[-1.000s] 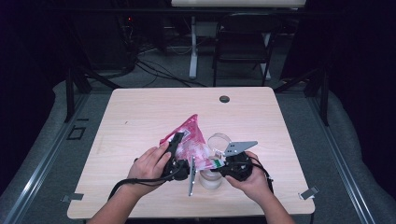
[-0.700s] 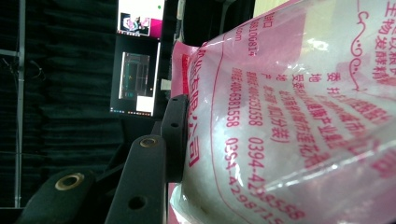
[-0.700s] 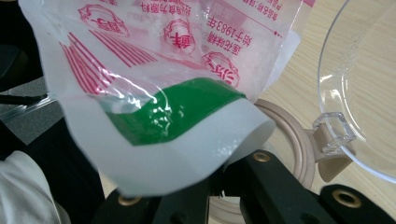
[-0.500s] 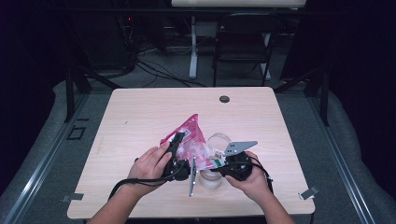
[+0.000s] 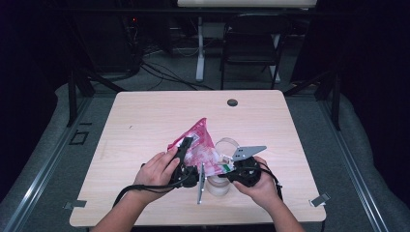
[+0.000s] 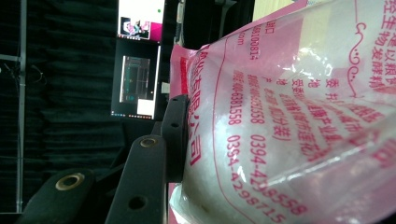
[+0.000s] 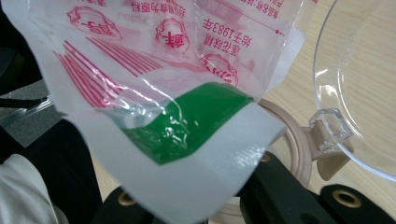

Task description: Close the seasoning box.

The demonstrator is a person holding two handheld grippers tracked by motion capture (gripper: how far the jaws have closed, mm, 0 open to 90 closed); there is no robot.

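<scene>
Pouch [image 5: 198,142], pink and white printed plastic with white granular contents, is held tilted above the table [image 5: 145,116] in the high view, between the left claw [image 5: 186,154] and the right claw [image 5: 231,166], with a clear lidded jar [image 5: 226,145] just beside and partly beneath its lower corner. We judge the step in hand to be opening or pouring the pouch into that jar; to do it well we would keep the left grip firm on the body, keep the right grip on the corner, and hold the mouth directly over the jar's opening so that nothing spills onto the table. Left gripper view: the pouch [image 6: 289,116] presses against the inner face of one black jaw, its bulk bulging past it, and we read the left claw as closed partway on the pouch's filled body; a lit monitor [image 6: 137,60] stands in the dark background. Right gripper view: the pouch's sealed corner, with its green patch [image 7: 187,126], runs down between the jaws, so the right claw is pinched tight on the thin film; the jar's clear lid [image 7: 359,93] and beige clasp [image 7: 327,140] lie just to one side, close to that corner.
</scene>
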